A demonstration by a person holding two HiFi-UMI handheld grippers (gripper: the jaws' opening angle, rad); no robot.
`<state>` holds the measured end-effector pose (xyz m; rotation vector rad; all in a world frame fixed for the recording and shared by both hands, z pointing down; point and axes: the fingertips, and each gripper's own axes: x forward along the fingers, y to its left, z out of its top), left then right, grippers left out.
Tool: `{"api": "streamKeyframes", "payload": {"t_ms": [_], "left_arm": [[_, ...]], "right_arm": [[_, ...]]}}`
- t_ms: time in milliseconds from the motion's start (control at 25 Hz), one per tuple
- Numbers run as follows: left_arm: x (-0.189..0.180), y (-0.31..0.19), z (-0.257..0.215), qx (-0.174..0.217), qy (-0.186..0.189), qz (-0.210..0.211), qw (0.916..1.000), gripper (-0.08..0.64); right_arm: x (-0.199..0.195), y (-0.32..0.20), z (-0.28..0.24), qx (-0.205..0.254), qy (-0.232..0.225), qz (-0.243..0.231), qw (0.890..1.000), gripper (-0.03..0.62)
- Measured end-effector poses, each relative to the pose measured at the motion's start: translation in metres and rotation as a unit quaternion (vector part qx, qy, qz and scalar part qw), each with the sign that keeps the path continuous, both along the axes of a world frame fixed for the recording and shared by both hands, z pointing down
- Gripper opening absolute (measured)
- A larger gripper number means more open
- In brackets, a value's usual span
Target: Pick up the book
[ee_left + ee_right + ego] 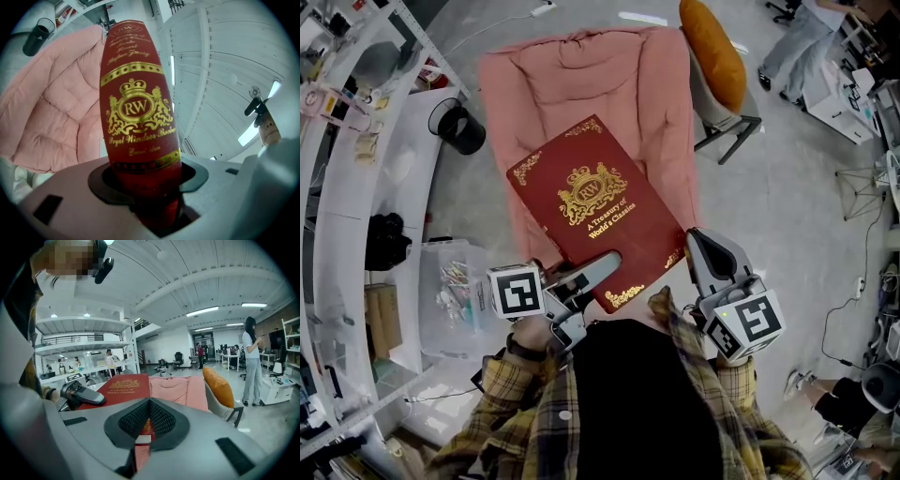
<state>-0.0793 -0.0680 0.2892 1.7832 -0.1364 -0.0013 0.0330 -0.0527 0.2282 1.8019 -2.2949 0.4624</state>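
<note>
A large dark red book (595, 211) with gold lettering and a crest is held above a pink armchair (581, 75). My left gripper (602, 270) is shut on the book's near edge, one jaw lying over the cover. In the left gripper view the gold-printed spine (139, 108) stands up out of my left gripper (151, 185). My right gripper (697, 251) is shut on the book's near right corner. In the right gripper view, the book (123, 389) runs flat away from my right gripper (145, 426), and the left gripper (86, 397) lies on the cover.
An orange cushion (712, 47) sits on a grey chair right of the armchair. A black bin (459, 127) and white shelving (356, 187) stand at the left, with a clear plastic box (455, 291) below. A person (251, 362) stands at the far right.
</note>
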Motion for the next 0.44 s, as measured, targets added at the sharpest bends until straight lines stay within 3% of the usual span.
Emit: {"api": "streamKeyframes", "payload": {"t_ms": [280, 440], "left_arm": [[0.013, -0.002, -0.003, -0.008, 0.001, 0.001, 1.0, 0.249], [-0.002, -0.001, -0.007, -0.015, 0.005, 0.001, 0.9999, 0.249]], "right_arm": [[0.009, -0.004, 0.0, 0.0, -0.002, -0.003, 1.0, 0.015], [-0.008, -0.004, -0.004, 0.0, 0.0, -0.004, 1.0, 0.015]]}}
